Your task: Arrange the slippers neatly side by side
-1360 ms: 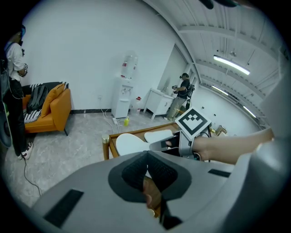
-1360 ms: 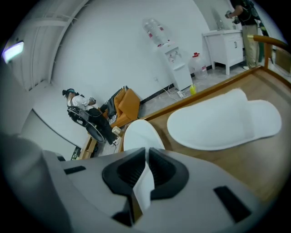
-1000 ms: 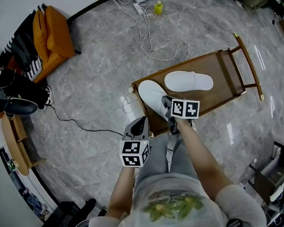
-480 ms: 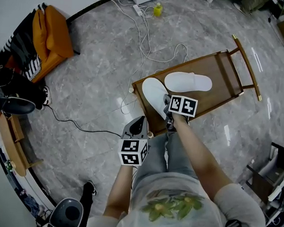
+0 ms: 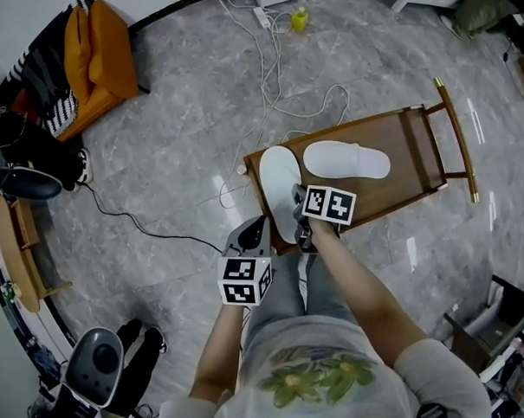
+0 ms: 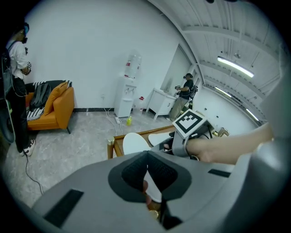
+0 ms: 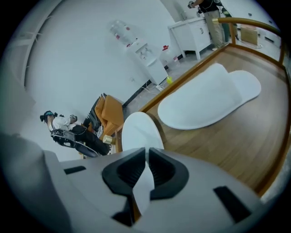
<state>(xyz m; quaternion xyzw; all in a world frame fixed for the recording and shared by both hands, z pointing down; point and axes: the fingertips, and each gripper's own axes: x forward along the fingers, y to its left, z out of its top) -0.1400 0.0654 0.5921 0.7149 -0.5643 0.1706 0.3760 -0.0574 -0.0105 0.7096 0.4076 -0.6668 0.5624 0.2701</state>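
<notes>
Two white slippers lie on a low wooden rack [image 5: 409, 154] on the floor. One slipper [image 5: 346, 159] lies crosswise in the rack's middle, also seen as the far slipper [image 7: 209, 102] in the right gripper view. My right gripper [image 5: 300, 221] is shut on the near edge of the other slipper [image 5: 279, 183], whose white sole [image 7: 140, 131] runs from the jaws [image 7: 146, 159] toward the rack's left end. My left gripper [image 5: 252, 238] hovers just in front of the rack's near corner, shut with nothing held [image 6: 147, 158].
White cables [image 5: 268, 65] and a yellow bottle [image 5: 300, 19] lie on the marble floor beyond the rack. An orange sofa [image 5: 100, 54] stands at the far left, and a grey device [image 5: 95, 361] with a person's shoes [image 5: 143, 342] at the near left.
The right gripper has swung the held slipper from a slant to nearly square to the other slipper and shifted slightly left. The left gripper has stayed put.
</notes>
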